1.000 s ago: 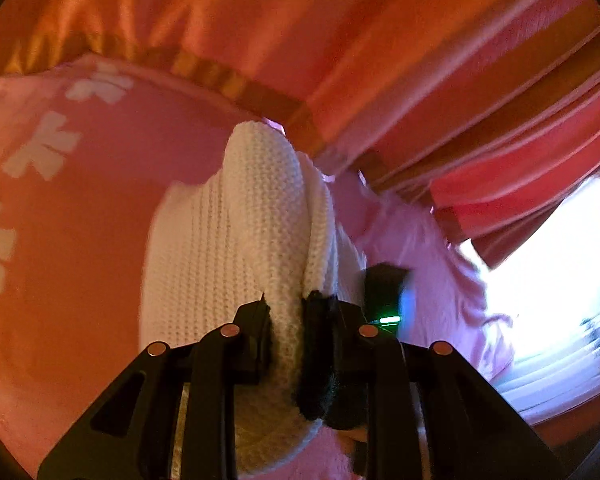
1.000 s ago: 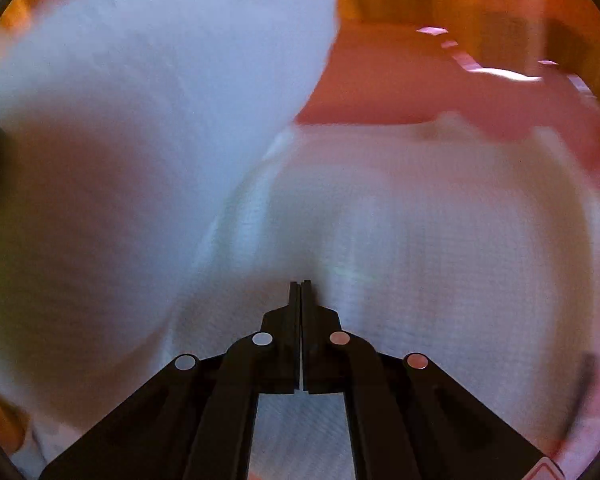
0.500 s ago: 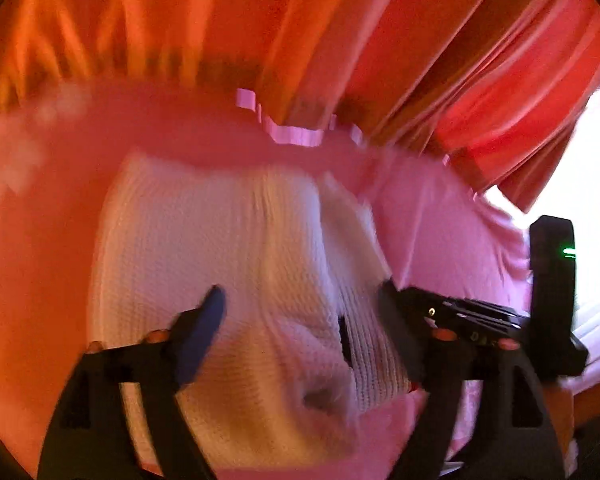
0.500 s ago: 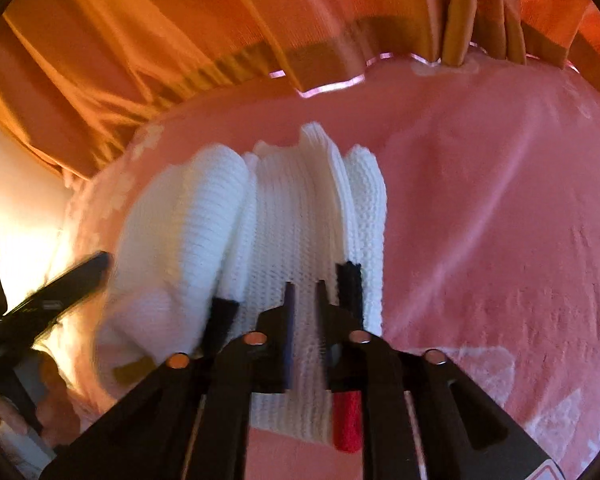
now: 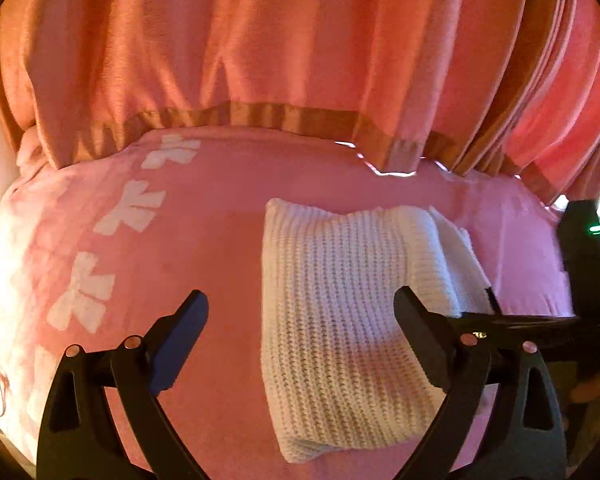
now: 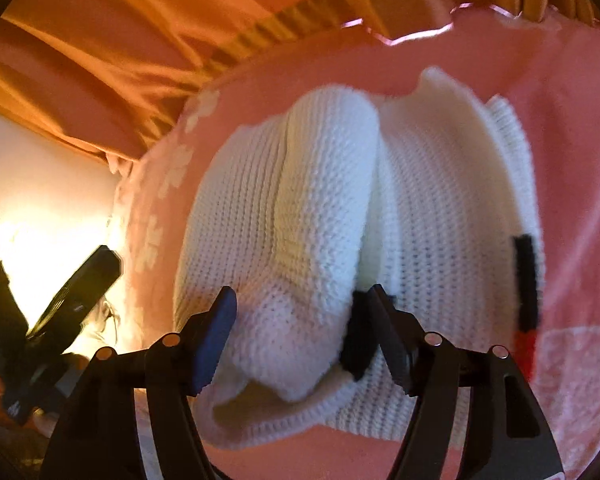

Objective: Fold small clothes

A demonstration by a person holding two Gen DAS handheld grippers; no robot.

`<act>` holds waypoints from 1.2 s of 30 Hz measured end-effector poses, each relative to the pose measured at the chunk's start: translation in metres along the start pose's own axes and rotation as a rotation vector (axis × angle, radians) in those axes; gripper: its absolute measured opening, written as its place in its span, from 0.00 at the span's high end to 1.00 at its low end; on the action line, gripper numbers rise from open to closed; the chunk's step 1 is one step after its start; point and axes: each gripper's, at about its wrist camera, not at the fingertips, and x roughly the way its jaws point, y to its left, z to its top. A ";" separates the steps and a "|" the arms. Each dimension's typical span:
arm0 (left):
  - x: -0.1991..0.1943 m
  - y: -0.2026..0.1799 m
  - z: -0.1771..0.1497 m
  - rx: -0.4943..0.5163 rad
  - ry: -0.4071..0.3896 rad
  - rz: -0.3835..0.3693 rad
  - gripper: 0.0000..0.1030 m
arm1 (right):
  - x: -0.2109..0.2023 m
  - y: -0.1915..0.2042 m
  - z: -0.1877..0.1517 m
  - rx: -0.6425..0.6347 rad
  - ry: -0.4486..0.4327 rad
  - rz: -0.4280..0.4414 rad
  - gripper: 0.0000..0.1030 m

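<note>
A white knitted garment (image 5: 340, 304) lies folded on the pink bedspread (image 5: 212, 248). My left gripper (image 5: 300, 320) is wide open and empty, held above the garment's left part. In the right wrist view the garment (image 6: 324, 208) lies bunched with a rolled fold on top, and it has a black and red strip (image 6: 525, 280) on its right edge. My right gripper (image 6: 300, 320) is open, its fingers on either side of the fold's near end without pinching it. The left gripper shows at the left edge of the right wrist view (image 6: 76, 292).
Orange-pink curtains (image 5: 280, 52) hang behind the bed's far edge. White flower prints (image 5: 128, 212) run down the spread's left side. The right hand-held unit (image 5: 588, 264) stands at the right edge of the left wrist view. A bright wall (image 6: 40, 200) lies to the left.
My left gripper let go of the white garment, opened wide and drew back. My right gripper went from shut to open. The garment now lies folded on the spread.
</note>
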 end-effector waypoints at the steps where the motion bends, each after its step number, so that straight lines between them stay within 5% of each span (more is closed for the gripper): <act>1: 0.000 -0.002 0.000 0.011 -0.002 0.000 0.11 | 0.006 0.002 0.000 0.001 0.005 0.009 0.76; 2: -0.003 -0.003 -0.002 0.022 -0.005 0.000 0.11 | 0.008 0.003 0.001 -0.002 0.005 0.002 0.86; 7: -0.005 -0.007 -0.002 0.036 0.007 -0.026 0.11 | -0.052 0.030 0.011 -0.151 -0.205 -0.037 0.90; 9: -0.003 -0.009 -0.004 0.036 0.019 -0.039 0.11 | -0.064 0.019 0.010 -0.180 -0.247 -0.134 0.91; 12: 0.008 -0.016 -0.010 0.060 0.055 -0.024 0.11 | -0.028 -0.032 0.010 -0.032 -0.087 -0.184 0.83; 15: 0.015 -0.022 -0.015 0.080 0.087 -0.019 0.11 | -0.018 -0.045 0.006 0.020 -0.055 -0.167 0.82; 16: 0.015 -0.024 -0.016 0.084 0.090 -0.023 0.11 | -0.023 -0.041 0.004 0.014 -0.070 -0.126 0.76; 17: 0.014 -0.026 -0.017 0.090 0.087 -0.025 0.11 | -0.028 -0.039 0.003 0.006 -0.086 -0.093 0.57; 19: 0.014 -0.028 -0.017 0.098 0.078 -0.016 0.11 | -0.035 -0.030 -0.003 -0.020 -0.127 -0.060 0.36; 26: 0.019 -0.025 -0.018 0.087 0.102 -0.009 0.11 | 0.010 -0.025 -0.008 0.032 0.014 0.022 0.35; 27: 0.019 -0.022 -0.017 0.076 0.105 -0.013 0.11 | 0.015 -0.022 -0.010 0.031 0.021 0.018 0.37; 29: 0.018 -0.017 -0.015 0.052 0.107 -0.026 0.11 | 0.019 -0.015 -0.011 0.009 0.005 0.011 0.79; 36: 0.009 -0.004 -0.006 0.001 0.085 -0.057 0.11 | -0.075 0.020 0.001 -0.182 -0.257 -0.010 0.83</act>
